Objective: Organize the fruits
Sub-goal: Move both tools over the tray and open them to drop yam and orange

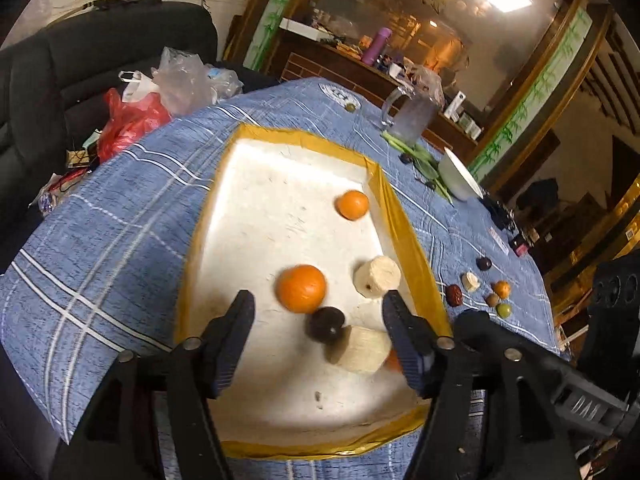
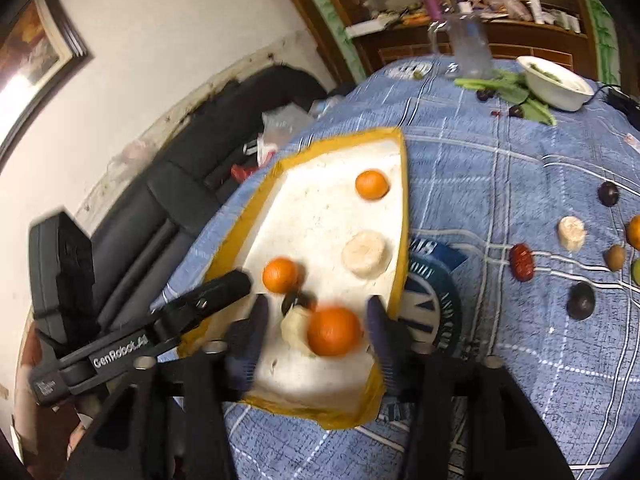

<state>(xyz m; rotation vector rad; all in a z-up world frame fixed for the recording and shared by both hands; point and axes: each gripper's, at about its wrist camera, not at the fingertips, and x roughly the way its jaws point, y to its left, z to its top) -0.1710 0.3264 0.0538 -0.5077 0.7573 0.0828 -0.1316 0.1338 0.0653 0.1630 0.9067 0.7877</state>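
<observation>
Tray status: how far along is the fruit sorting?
Roughly half. Done: the tray holds three oranges, two pale chunks and a dark plum. In hand: nothing gripped; the right gripper is open around an orange in the tray, the left gripper open above it. Left: about eight pieces on the tablecloth, including the red date.

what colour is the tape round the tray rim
Yellow-gold tape on the white tray; clearest in the left wrist view.

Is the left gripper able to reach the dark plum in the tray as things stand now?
Probably yes. The left gripper is open, and the dark plum lies just ahead between its fingers. The orange and a pale fruit chunk sit close beside it and could get bumped.
</observation>
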